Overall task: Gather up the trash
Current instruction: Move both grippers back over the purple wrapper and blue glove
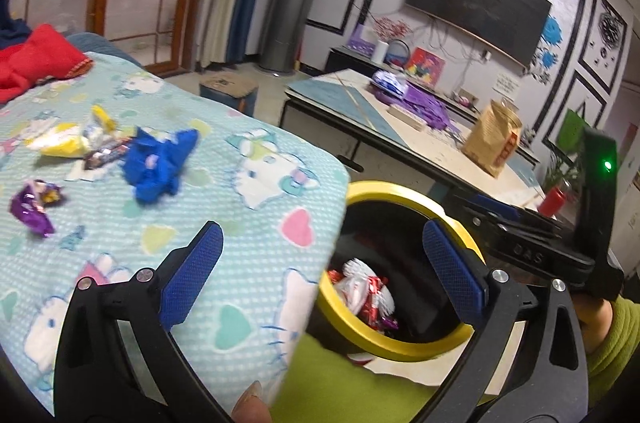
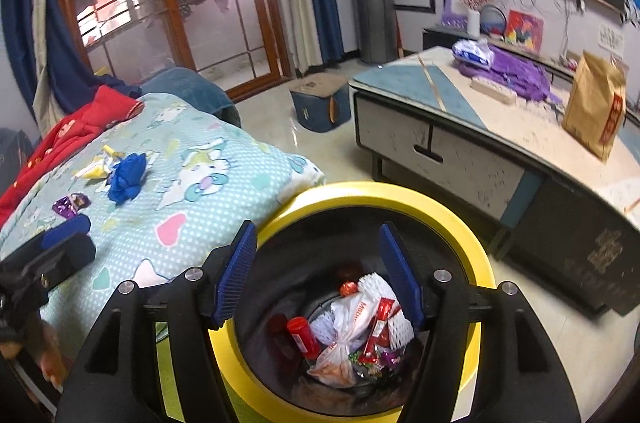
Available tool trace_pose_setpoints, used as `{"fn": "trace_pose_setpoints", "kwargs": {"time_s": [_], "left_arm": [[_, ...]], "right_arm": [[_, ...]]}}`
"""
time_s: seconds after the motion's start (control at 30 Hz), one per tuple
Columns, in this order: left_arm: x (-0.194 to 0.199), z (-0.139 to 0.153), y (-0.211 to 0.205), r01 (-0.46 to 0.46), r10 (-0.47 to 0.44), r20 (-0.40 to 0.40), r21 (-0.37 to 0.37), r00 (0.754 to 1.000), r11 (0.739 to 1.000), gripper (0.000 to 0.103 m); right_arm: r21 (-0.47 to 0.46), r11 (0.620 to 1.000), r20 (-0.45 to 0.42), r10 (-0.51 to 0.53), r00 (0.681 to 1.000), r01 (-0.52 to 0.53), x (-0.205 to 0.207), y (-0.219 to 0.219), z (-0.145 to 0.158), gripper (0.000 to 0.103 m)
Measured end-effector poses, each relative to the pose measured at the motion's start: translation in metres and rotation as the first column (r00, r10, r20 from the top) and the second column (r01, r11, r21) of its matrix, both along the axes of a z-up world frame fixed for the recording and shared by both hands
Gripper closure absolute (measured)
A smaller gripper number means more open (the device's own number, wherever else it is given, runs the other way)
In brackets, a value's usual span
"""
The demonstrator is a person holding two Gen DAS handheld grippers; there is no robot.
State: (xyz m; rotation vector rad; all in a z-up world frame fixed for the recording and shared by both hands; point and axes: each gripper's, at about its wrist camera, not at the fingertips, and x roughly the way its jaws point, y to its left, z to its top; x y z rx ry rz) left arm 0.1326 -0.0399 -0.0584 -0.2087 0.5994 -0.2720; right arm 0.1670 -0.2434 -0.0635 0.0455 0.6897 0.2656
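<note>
A yellow-rimmed black trash bin (image 2: 476,259) stands beside the bed and holds several wrappers and a white plastic bag (image 2: 352,319). The bin also shows in the left wrist view (image 1: 400,193). On the Hello Kitty blanket (image 1: 248,223) lie a crumpled blue wrapper (image 1: 160,163), a yellow wrapper (image 1: 64,141), a dark candy wrapper (image 1: 106,153) and a purple wrapper (image 1: 34,207). My left gripper (image 1: 322,259) is open and empty at the blanket's edge beside the bin. My right gripper (image 2: 318,277) is open and empty over the bin's mouth.
A red garment (image 1: 32,63) lies at the far end of the bed. A low table (image 2: 440,127) carries a brown paper bag (image 2: 596,111) and purple cloth (image 2: 516,71). A small blue box (image 2: 320,107) stands on the floor.
</note>
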Motion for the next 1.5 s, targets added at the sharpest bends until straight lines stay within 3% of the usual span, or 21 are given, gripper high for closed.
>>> {"fn": "trace_pose_setpoints", "kwargs": {"time_s": [0.53,1.17,1.5], "left_arm": [[-0.009,0.021,0.050,-0.165,0.163,0.080,0.013,0.983,0.986,0.011],[-0.011,0.028,0.096,-0.303,0.302,0.086,0.004,0.950,0.953,0.011],[-0.009,0.022,0.133,-0.393,0.393,0.056,-0.002,0.918,0.919,0.011]], "right_arm": [[-0.029,0.991,0.063,0.129,0.990,-0.128,-0.014,0.052,0.016,0.032],[-0.019,0.970,0.054,0.243,0.969,-0.242,-0.011,0.103,0.021,0.029],[-0.003,0.950,0.019,0.313,0.950,-0.313,0.007,0.142,0.013,0.028]]}}
